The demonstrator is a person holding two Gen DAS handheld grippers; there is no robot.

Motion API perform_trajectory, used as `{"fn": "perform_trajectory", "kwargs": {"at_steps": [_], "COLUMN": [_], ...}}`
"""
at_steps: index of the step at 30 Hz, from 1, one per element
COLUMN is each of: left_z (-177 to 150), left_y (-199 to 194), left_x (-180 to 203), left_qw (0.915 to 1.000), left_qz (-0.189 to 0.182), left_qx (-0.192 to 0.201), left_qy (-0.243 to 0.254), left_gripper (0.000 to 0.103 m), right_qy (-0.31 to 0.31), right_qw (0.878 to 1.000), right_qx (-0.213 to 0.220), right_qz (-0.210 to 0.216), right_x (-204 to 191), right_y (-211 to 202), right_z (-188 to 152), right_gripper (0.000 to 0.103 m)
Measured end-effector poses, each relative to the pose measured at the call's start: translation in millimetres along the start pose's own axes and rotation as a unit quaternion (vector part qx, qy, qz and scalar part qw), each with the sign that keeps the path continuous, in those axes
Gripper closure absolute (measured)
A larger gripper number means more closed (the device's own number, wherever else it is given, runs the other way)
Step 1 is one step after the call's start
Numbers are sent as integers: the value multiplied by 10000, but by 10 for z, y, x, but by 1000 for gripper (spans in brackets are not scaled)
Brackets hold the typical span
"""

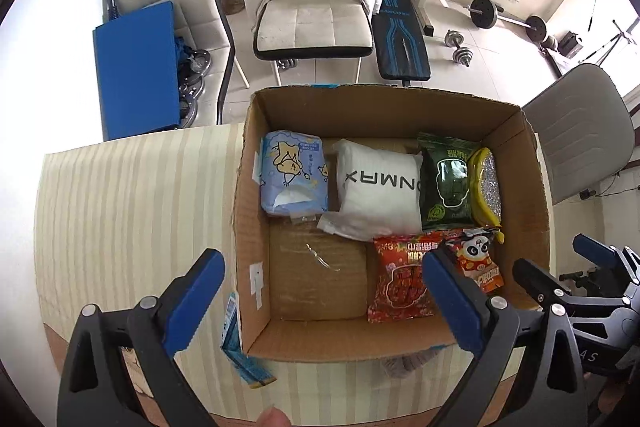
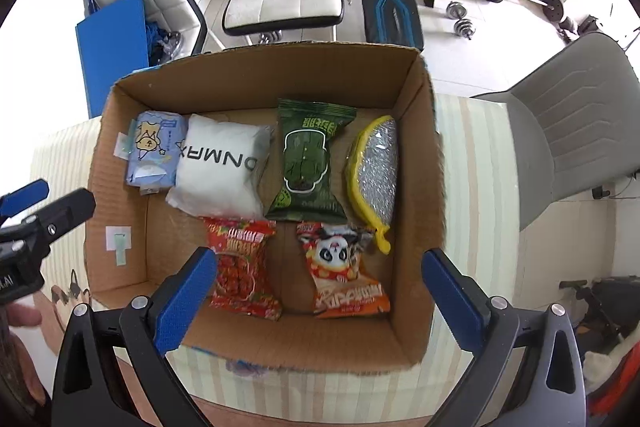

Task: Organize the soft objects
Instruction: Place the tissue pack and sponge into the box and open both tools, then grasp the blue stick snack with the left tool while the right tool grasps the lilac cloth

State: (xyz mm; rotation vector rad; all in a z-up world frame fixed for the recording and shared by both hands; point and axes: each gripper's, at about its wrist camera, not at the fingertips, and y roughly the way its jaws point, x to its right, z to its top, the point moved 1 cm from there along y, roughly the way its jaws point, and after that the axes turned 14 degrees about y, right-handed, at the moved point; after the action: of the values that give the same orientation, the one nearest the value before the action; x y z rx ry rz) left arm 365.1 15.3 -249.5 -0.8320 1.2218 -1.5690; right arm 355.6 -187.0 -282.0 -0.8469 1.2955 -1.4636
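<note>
An open cardboard box [image 1: 248,211] [image 2: 434,187] stands on a striped table. It holds a blue tissue pack [image 1: 292,173] [image 2: 154,153], a white pillow pack [image 1: 376,187] [image 2: 222,173], a green snack bag [image 1: 446,183] [image 2: 308,171], a yellow-rimmed silver pouch [image 1: 486,187] [image 2: 376,179], a red snack bag [image 1: 402,275] [image 2: 242,267] and an orange panda bag [image 1: 476,259] [image 2: 346,275]. My left gripper [image 1: 324,301] is open and empty above the box's near left part. My right gripper [image 2: 320,301] is open and empty above the box's near edge.
The table has a striped cloth [image 1: 120,211]. A small blue packet [image 1: 240,355] lies beside the box's near left corner. White chairs [image 1: 316,19], a grey chair [image 2: 572,131], a blue board [image 1: 136,71] and gym weights [image 1: 496,15] stand behind the table.
</note>
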Motion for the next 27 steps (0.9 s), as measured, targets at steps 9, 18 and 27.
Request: {"fn": "perform_trajectory", "kwargs": {"at_steps": [9,18,27], "left_z": [-406,-663,-1063], "left_y": [-657,-1116,-931], "left_x": [115,237,13], "left_qw": [9974,9950,9943], "left_qz": [312,451,503], "left_qx": [643,887,640], "left_qy": [-78,-9,-691], "left_gripper": [2,2,2], "right_qy": [-29,-40,-54], "right_qw": [9969,9917,9900], "right_qx": [735,1144,937], "right_qz": [281,591,1053], "right_x": [30,54,103], "right_y": [-804,-1387,-1186], "right_z": [-506,-852,-1179], "right_gripper": [0,0,0]}}
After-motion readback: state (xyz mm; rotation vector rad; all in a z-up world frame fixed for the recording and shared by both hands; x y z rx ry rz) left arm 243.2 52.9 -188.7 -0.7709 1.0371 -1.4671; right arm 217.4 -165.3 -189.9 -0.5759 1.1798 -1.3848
